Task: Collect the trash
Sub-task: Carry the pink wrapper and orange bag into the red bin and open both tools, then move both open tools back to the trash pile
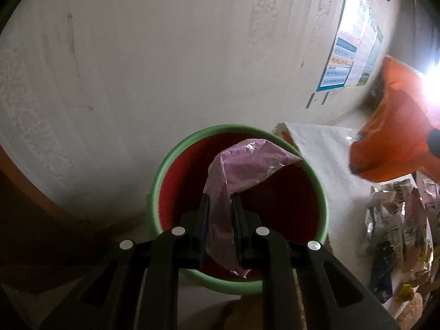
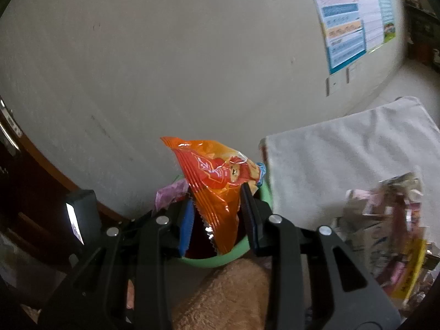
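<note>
A round bin with a green rim (image 1: 165,170) and a red inside stands on the floor by the wall. My left gripper (image 1: 220,200) is shut on a pink wrapper (image 1: 242,165) and holds it over the bin's mouth. My right gripper (image 2: 217,189) is shut on an orange snack wrapper (image 2: 217,187) and holds it just above the same bin (image 2: 233,255). The orange wrapper also shows at the right of the left wrist view (image 1: 393,137). The pink wrapper (image 2: 172,192) peeks out left of the right gripper.
A pile of several more wrappers (image 1: 398,236) lies on a white cloth (image 1: 327,148) to the right of the bin; the pile also shows in the right wrist view (image 2: 390,233). A dark wooden door (image 2: 24,192) is at left. Posters (image 2: 354,16) hang on the wall.
</note>
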